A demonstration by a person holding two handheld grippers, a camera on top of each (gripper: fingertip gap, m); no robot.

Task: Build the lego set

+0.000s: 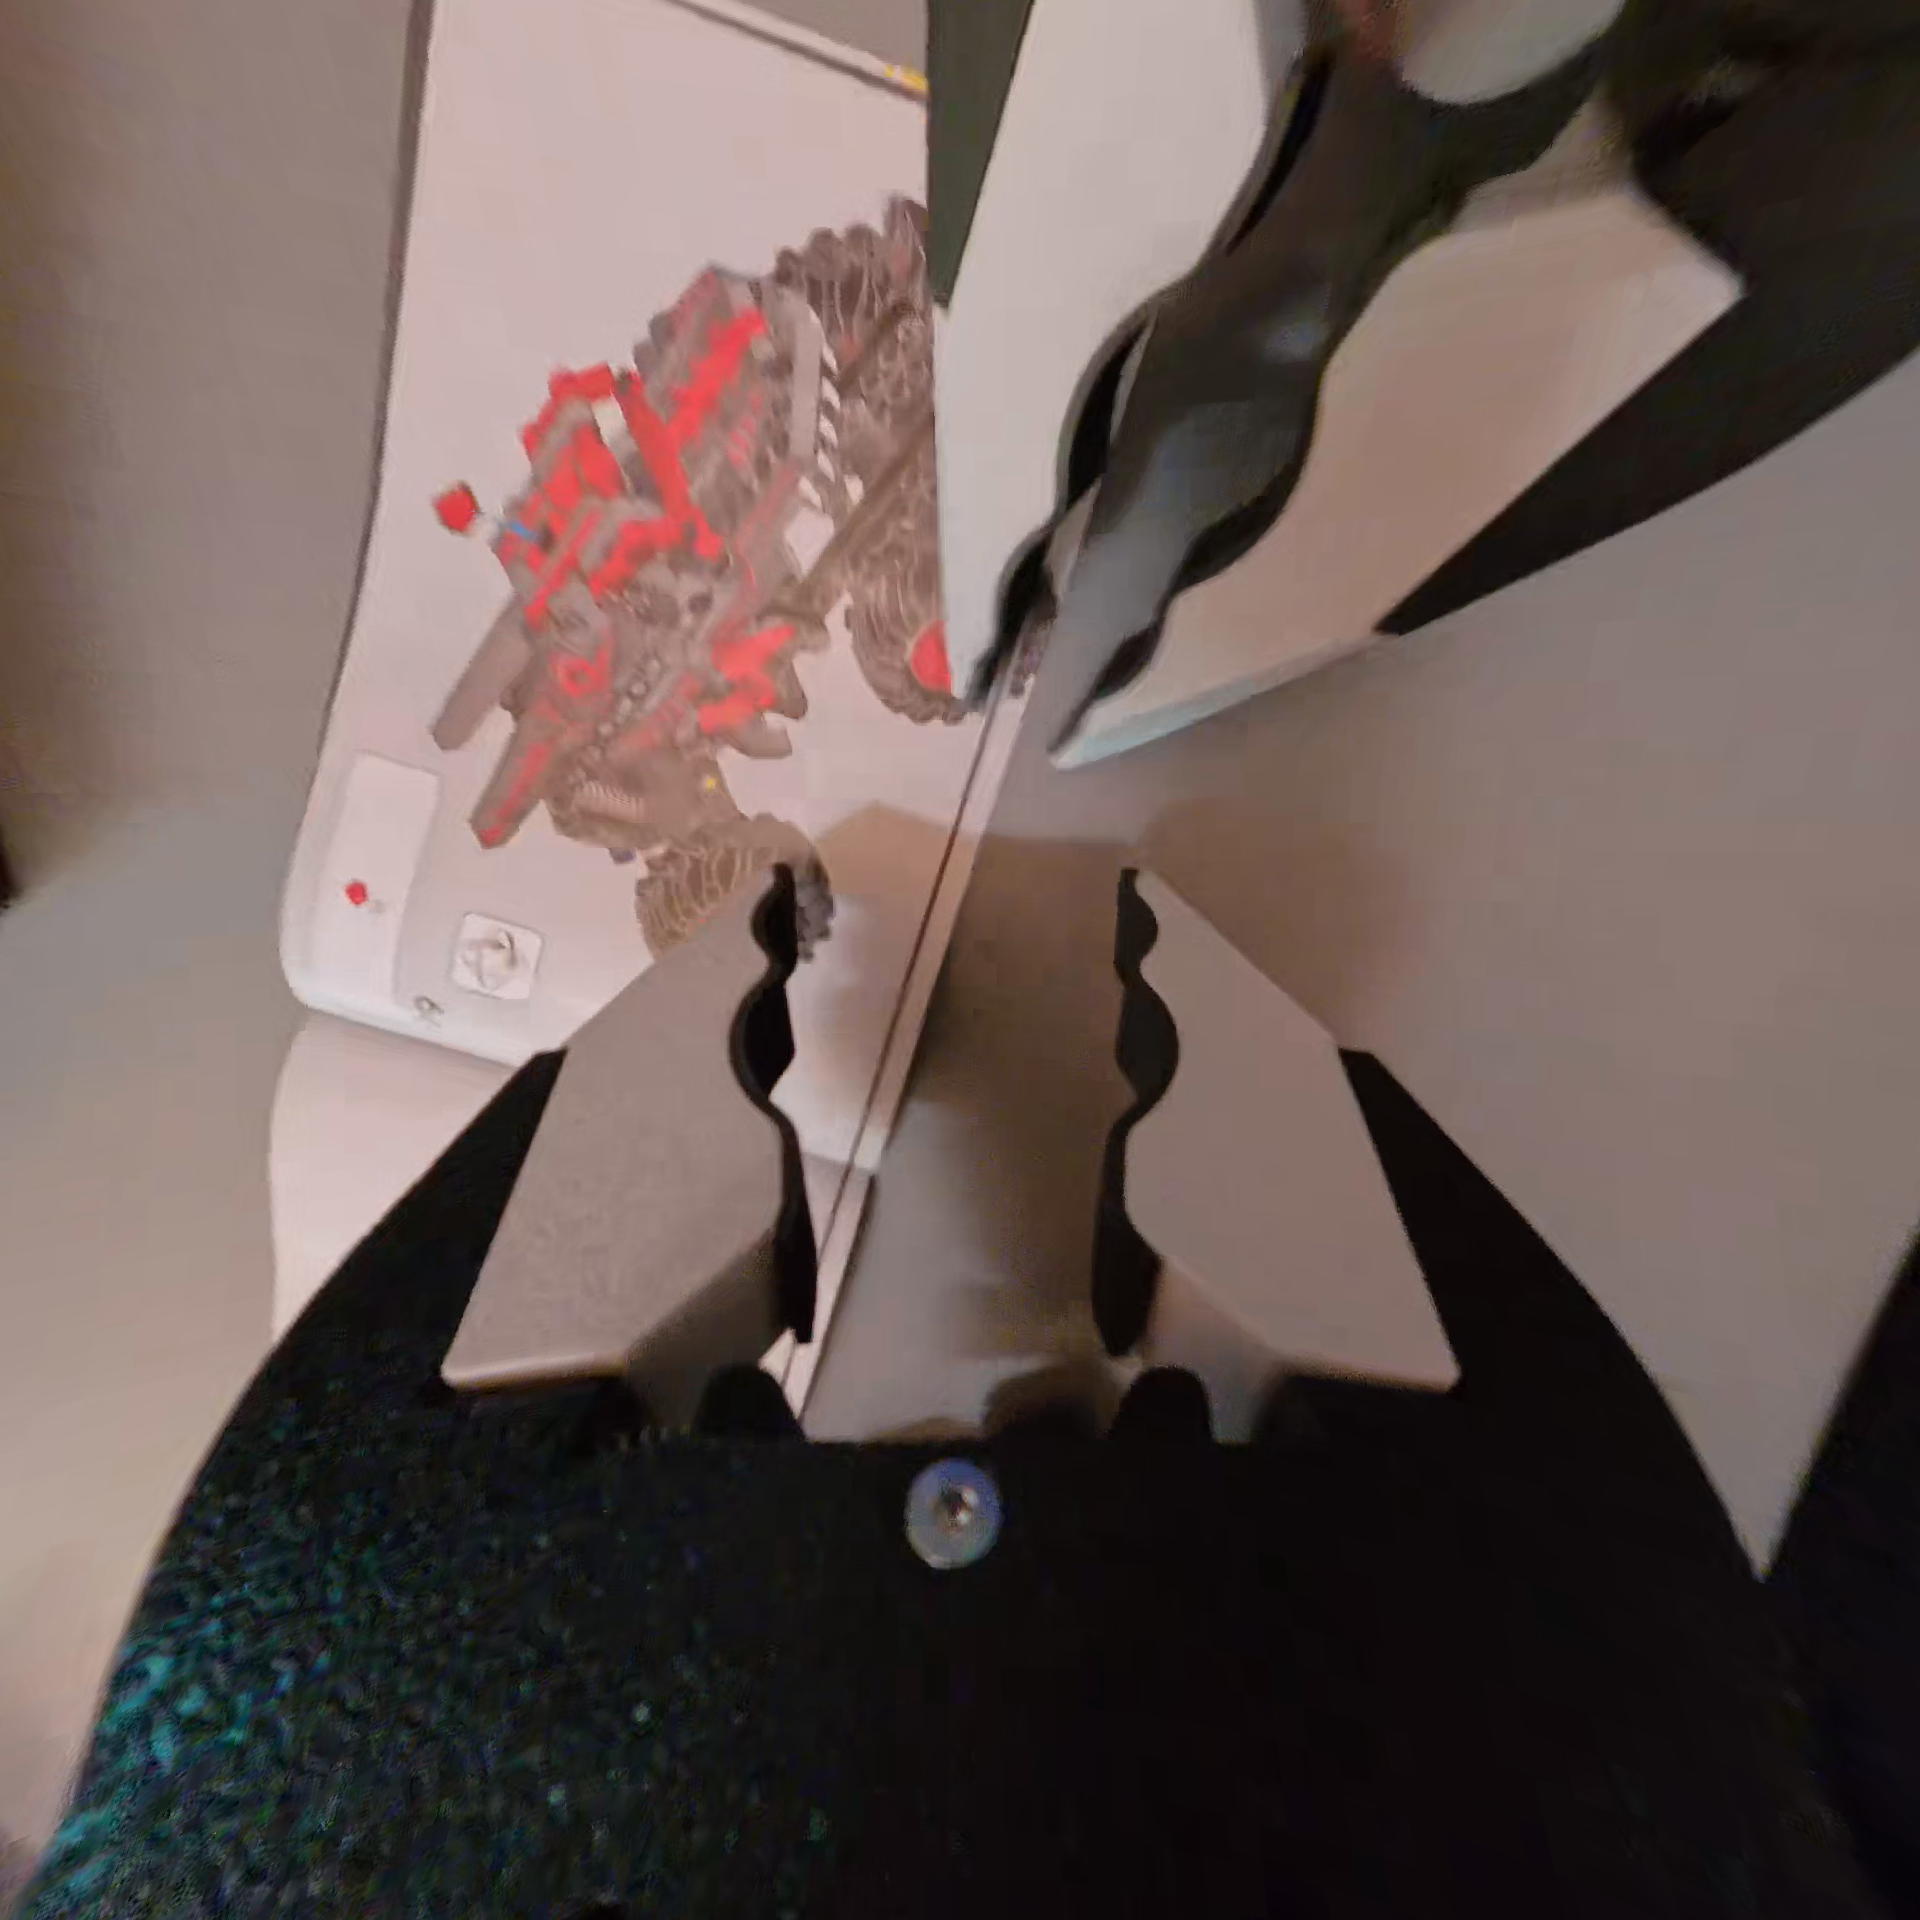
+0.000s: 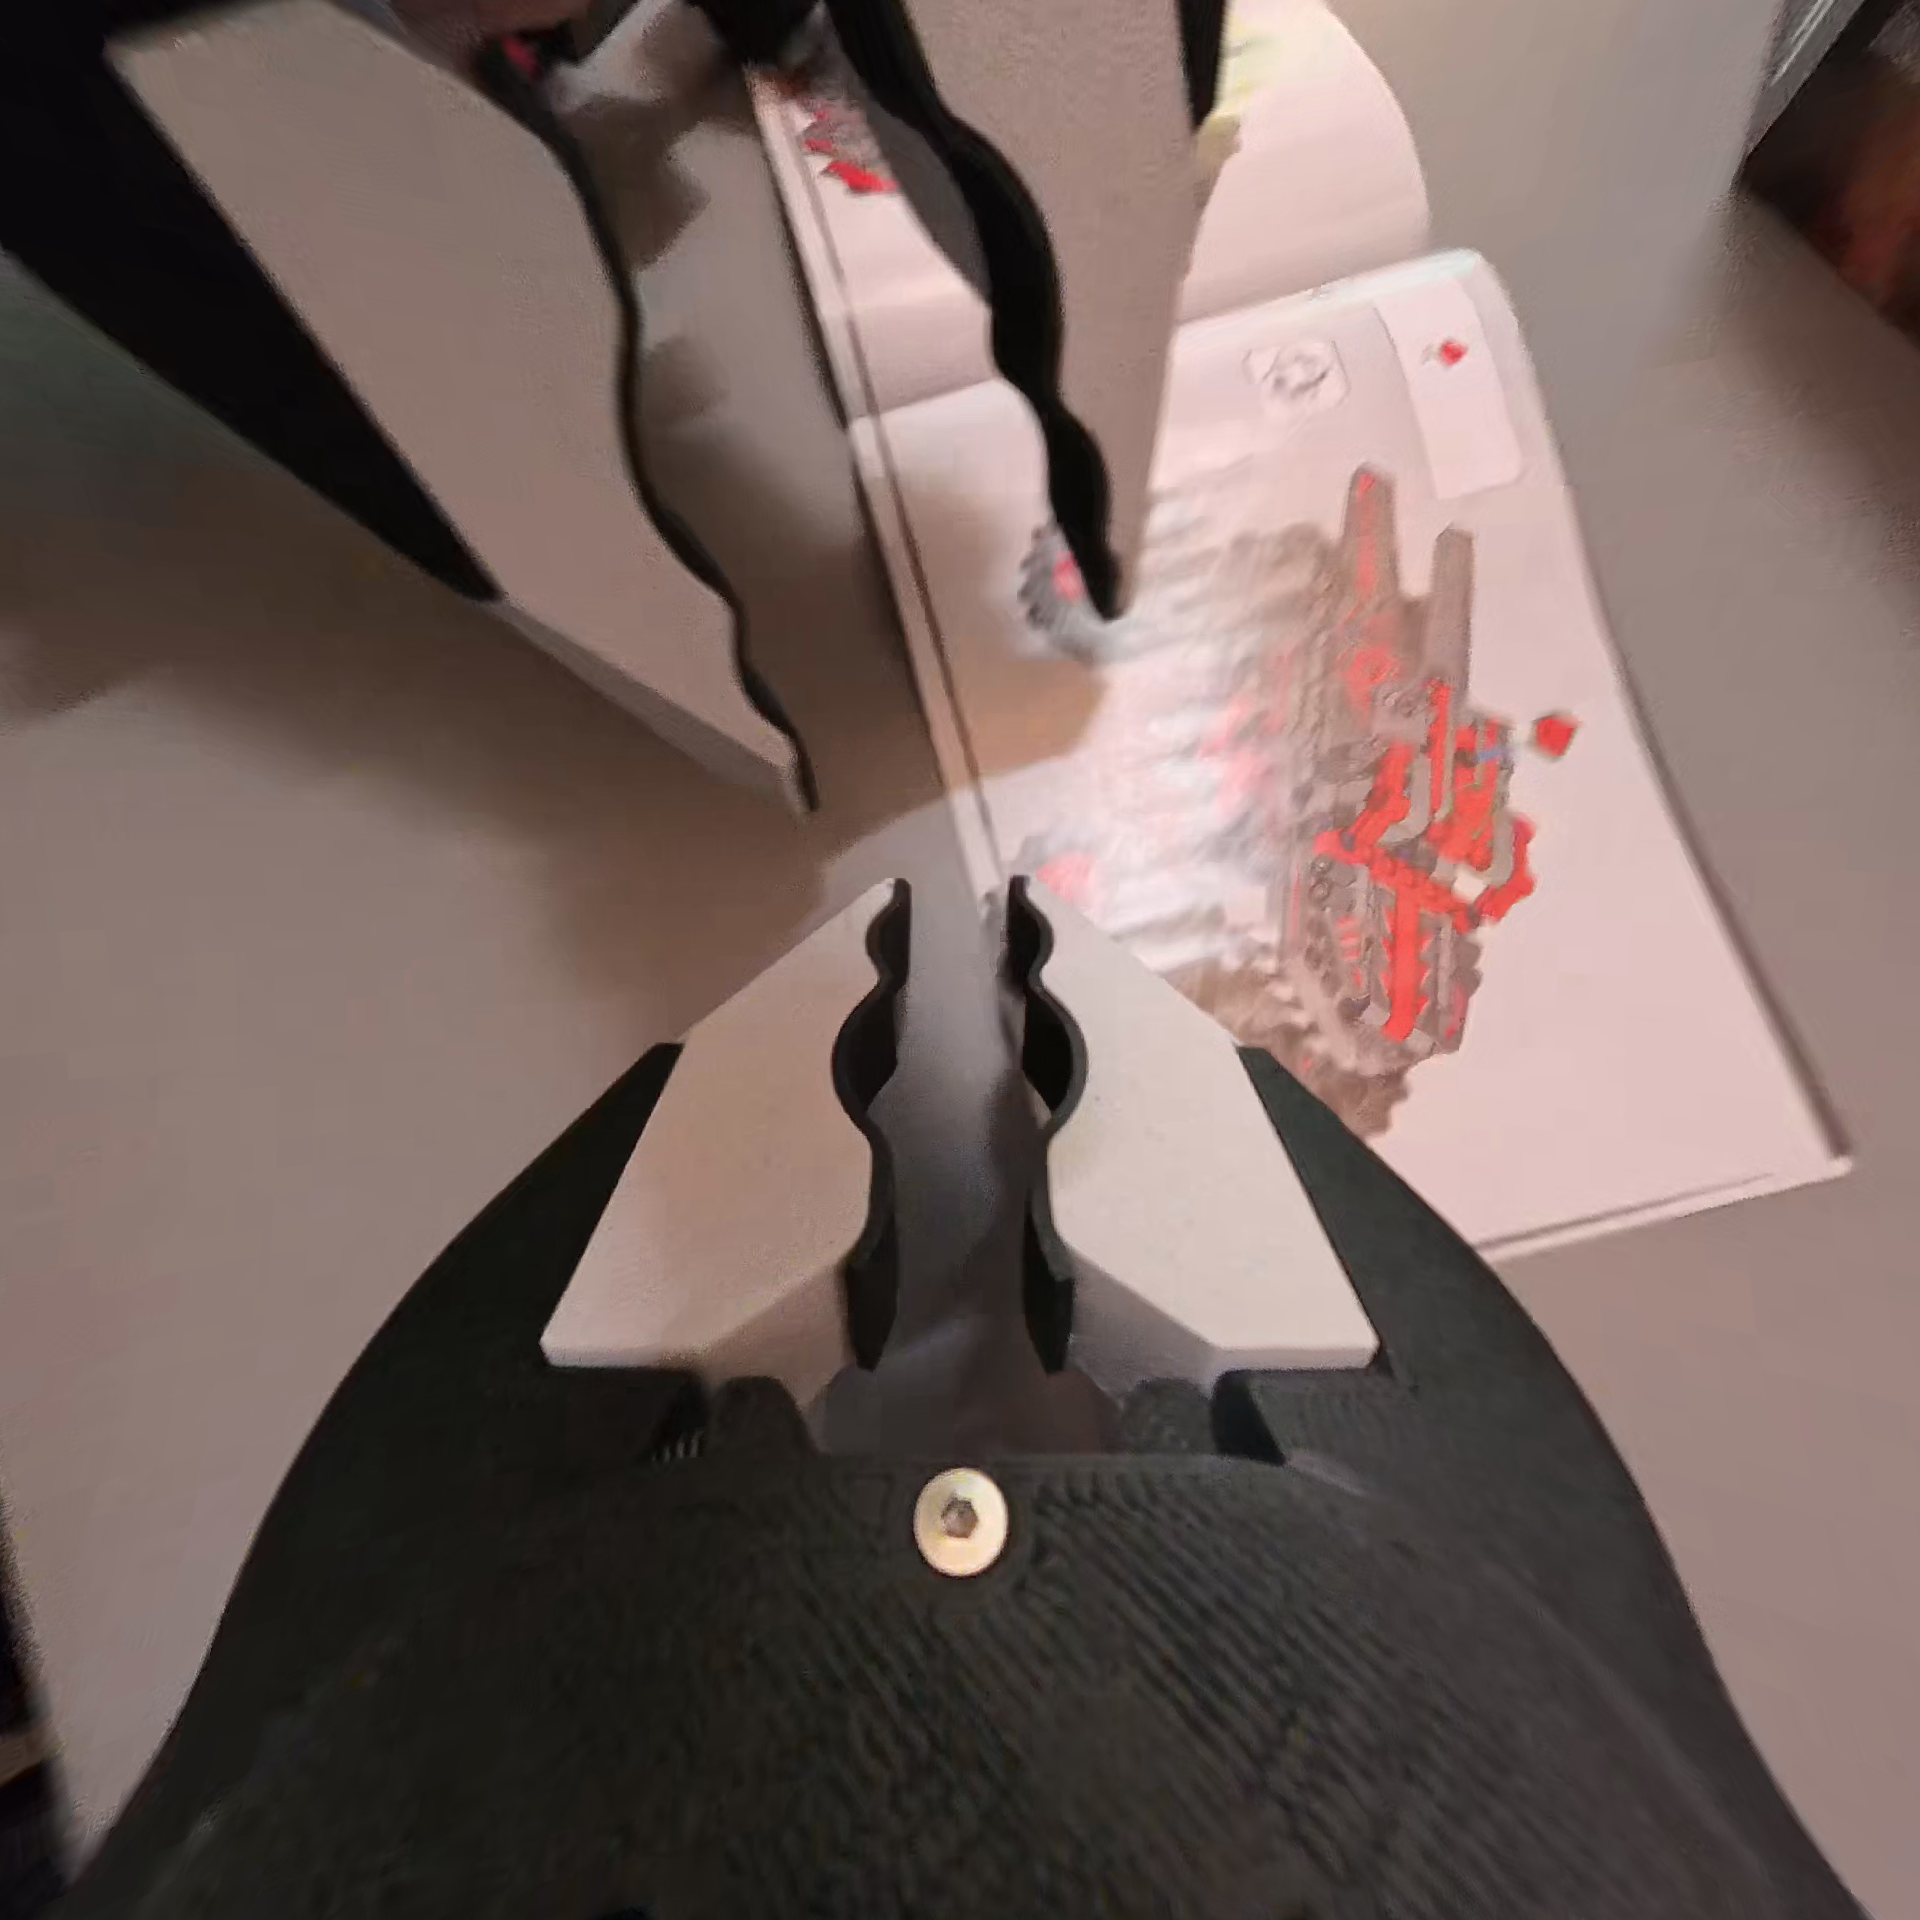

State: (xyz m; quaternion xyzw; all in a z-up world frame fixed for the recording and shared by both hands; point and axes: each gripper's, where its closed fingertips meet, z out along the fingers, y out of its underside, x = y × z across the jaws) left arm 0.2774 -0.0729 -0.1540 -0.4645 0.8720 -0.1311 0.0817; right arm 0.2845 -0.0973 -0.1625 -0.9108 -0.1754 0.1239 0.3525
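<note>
Left gripper (image 1: pixel 956 883): lower middle of the left wrist view, fingers spread wide and gripping nothing. One thin edge runs up through the gap, clear of both pads.
Right gripper (image 2: pixel 961 894): lower middle of the right wrist view, fingers drawn close with a grey sheet passing between them. Whether the pads actually pinch it cannot be told.
Page (image 1: pixel 966 1091): stands on edge between the two grippers, a thin dark line from lower centre toward upper centre.
Grippers together: they face each other tip to tip along the raised page, close but apart.
Instruction booklet (image 2: pixel 1558 987): lies open on the table, right of centre in the right wrist view and left of centre in the left one, its far corner curling up.
Printed model picture (image 1: pixel 644 540): a red and grey build fills the open leaf, with small boxed insets near the corner.
Writing: too blurred to read; no brand mark can be made out.
Table (image 2: pixel 260 935): plain pale surface, bare on the left of the right wrist view and beyond the booklet's outer edge.
</note>
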